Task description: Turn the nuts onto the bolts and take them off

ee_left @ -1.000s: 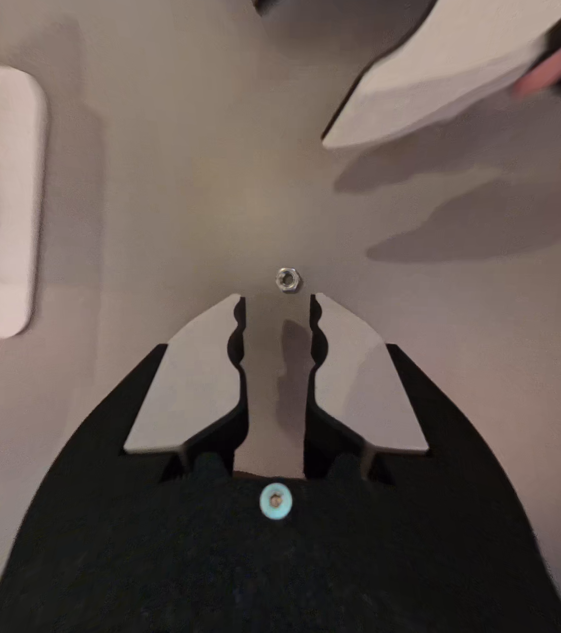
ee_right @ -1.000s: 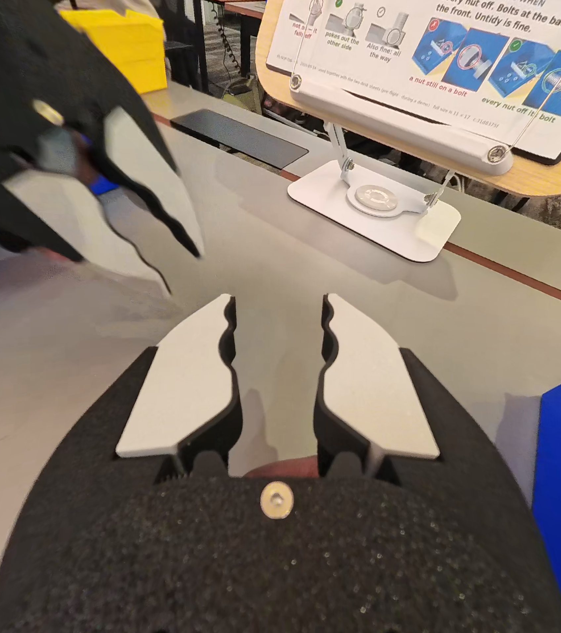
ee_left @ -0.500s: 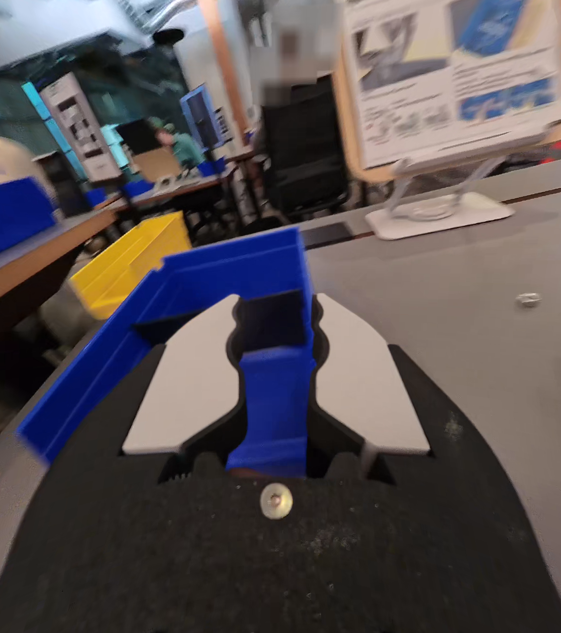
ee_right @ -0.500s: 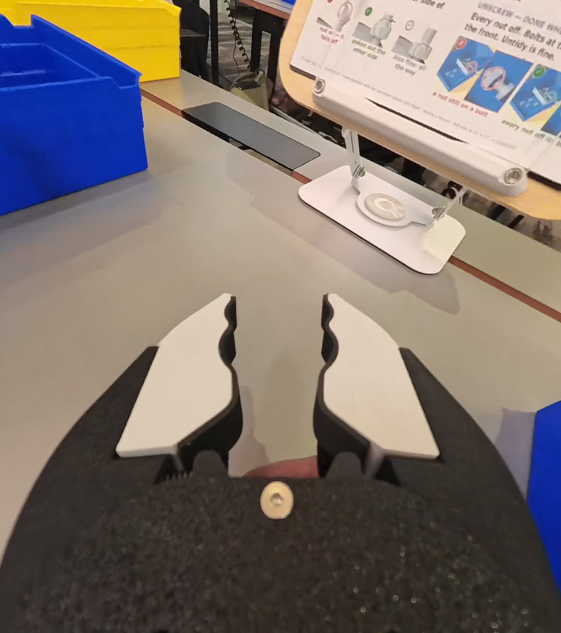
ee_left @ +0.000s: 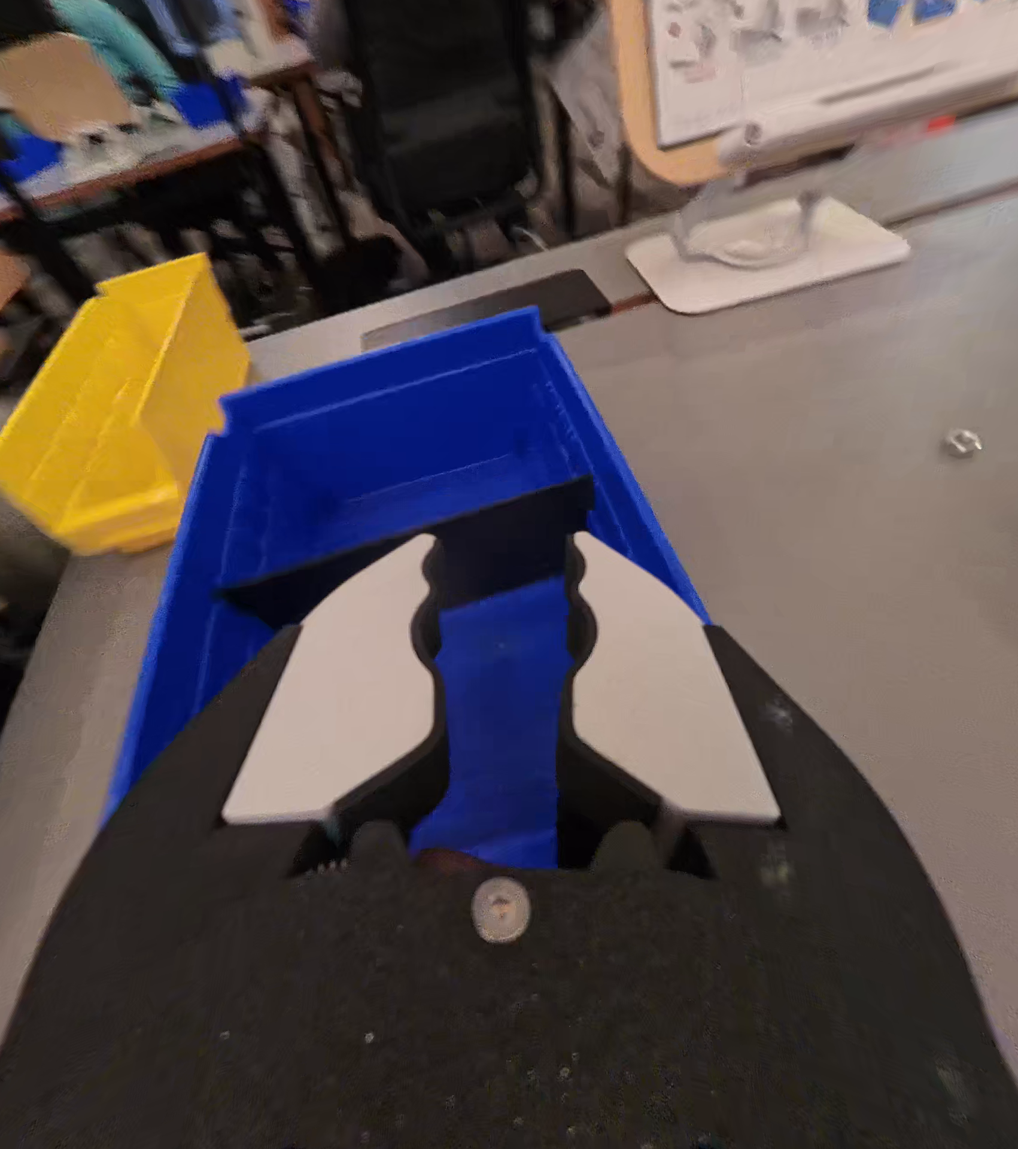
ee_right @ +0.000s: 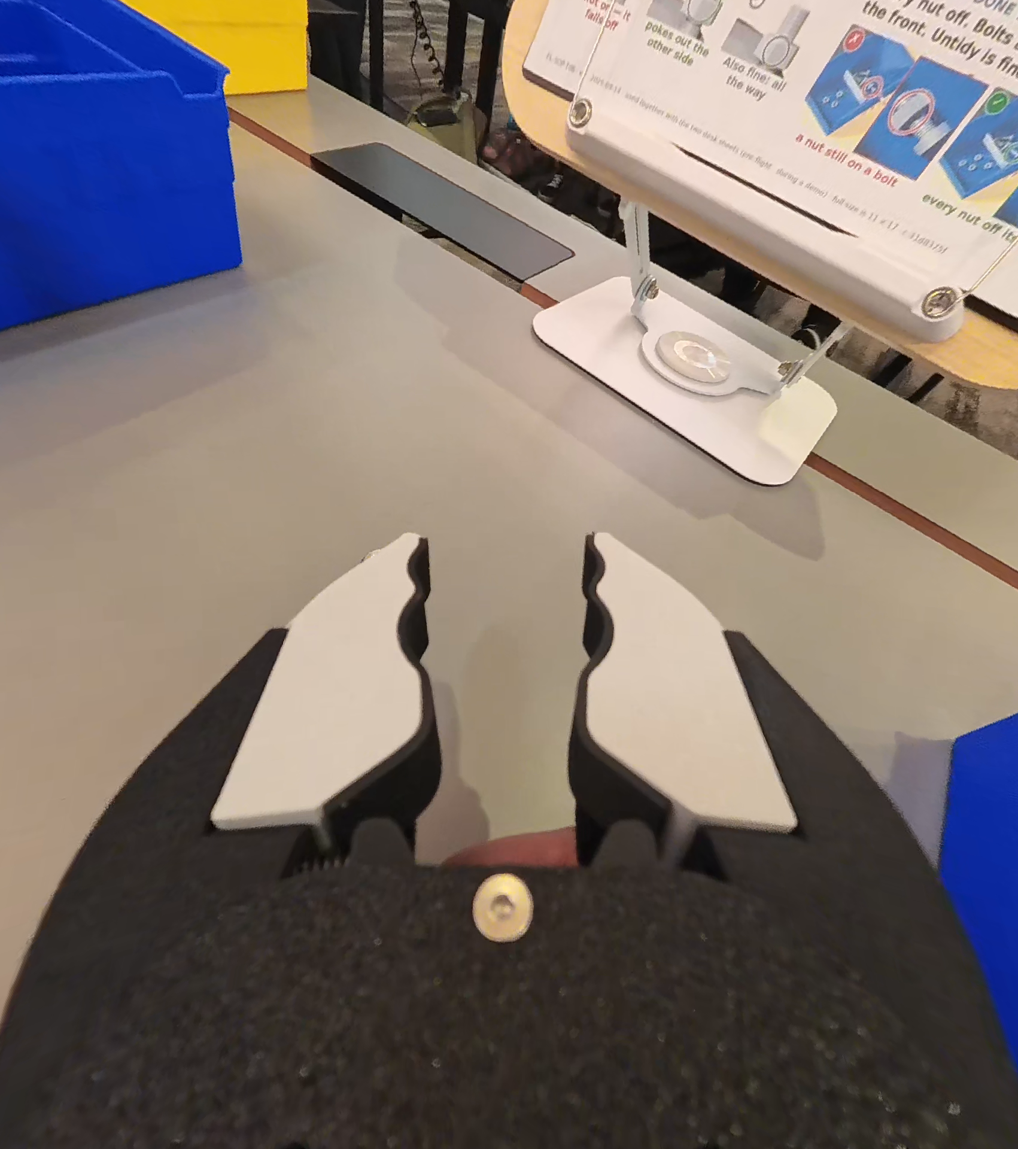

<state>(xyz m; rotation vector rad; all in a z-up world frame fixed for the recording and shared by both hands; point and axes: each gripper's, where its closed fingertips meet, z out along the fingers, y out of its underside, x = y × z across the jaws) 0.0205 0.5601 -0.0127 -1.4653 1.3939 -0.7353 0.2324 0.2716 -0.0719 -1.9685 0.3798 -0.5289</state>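
Both grippers empty, jaws apart.
Left gripper (ee_left: 501, 547) over blue bin (ee_left: 407, 429); silver nut (ee_left: 963, 443) lies on bench (ee_left: 804, 497); right gripper (ee_right: 506, 547) hovers; instruction sheet (ee_right: 804, 93) on stand.

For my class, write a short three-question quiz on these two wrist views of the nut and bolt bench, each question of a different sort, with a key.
1. True or false: the left claw is clamped on the nut.
2. Which bin does the left claw hover over: A the yellow bin, B the blue bin?
3. Fill in: the right claw is open and holds ____.

Key: 1 false, the nut lies loose on the grey table; 2 B; 3 nothing.
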